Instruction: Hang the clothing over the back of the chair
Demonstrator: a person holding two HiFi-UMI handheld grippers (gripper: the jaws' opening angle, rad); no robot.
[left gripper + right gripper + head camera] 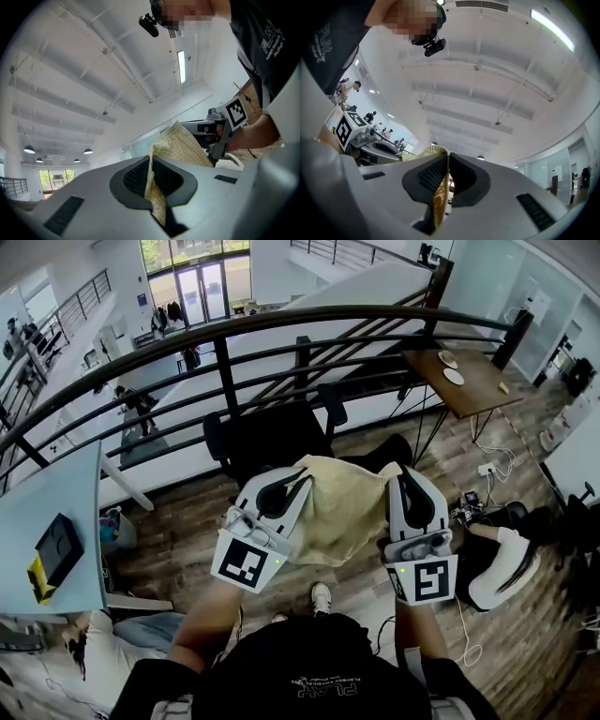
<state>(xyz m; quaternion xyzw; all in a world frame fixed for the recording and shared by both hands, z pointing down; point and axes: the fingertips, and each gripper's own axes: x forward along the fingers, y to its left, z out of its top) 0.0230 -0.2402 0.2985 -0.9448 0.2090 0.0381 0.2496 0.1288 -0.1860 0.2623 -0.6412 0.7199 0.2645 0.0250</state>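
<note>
A pale blue bench (66, 512) fills the left edge. Centre-left, the left gripper (279, 491) clenches its fingers on one edge of the yellowish checked fabric garment (342, 507), spread mid-frame just below the black swivel chair (272, 432). The right gripper (412, 493) pinches the opposite edge in its fingers. Bare wooden floor (178, 549) surrounds the chair, in front of the dark curved railing (309, 320).

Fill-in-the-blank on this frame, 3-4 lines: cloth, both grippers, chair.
1. The left gripper and the right gripper hold one yellow checked ____ between them.
2. Each gripper's jaws are ____ on the cloth.
3. The chair past the cloth is ____ in colour.
4. Behind the chair runs a curved dark ____.
Missing words: cloth; shut; black; railing.
</note>
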